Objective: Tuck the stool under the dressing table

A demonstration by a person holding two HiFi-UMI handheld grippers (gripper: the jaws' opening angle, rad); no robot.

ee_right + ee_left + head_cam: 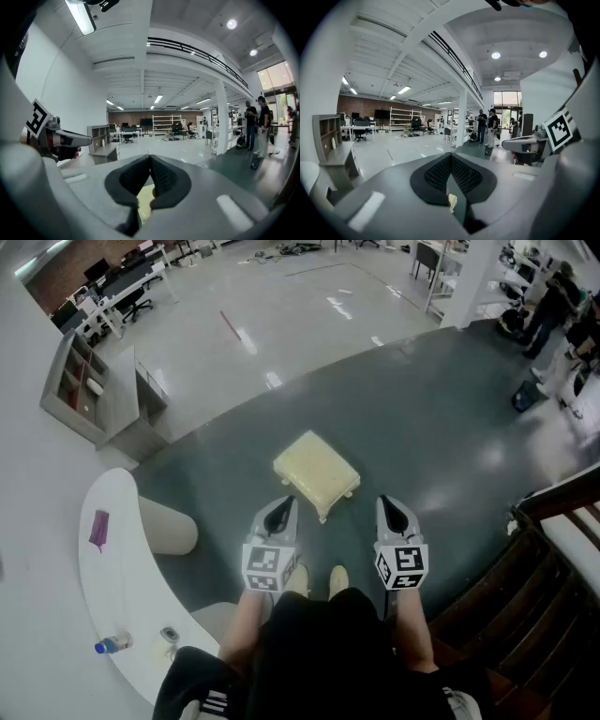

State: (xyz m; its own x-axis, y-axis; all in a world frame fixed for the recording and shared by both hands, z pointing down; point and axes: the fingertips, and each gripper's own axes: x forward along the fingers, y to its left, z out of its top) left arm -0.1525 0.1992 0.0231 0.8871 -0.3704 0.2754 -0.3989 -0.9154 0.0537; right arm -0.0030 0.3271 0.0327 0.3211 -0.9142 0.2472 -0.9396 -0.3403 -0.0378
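The cream cushioned stool [317,472] stands on the dark green floor, just ahead of both grippers and apart from them. My left gripper [279,513] hangs short of the stool's near left corner with its jaws shut and nothing in them. My right gripper [394,512] is level with it, to the right of the stool, also shut and empty. The white curved dressing table [114,568] lies at the lower left. In the left gripper view a sliver of the stool [453,201] shows below the closed pads [461,176]. Similarly, the right gripper view has the stool [144,209] under its pads [161,178].
On the dressing table lie a purple item [98,529], a small bottle [112,645] and a small object [169,636]. Its rounded leg [171,527] stands beneath. A grey shelf unit [89,390] is at far left, a dark wooden railing [553,549] at right, people [553,301] far right.
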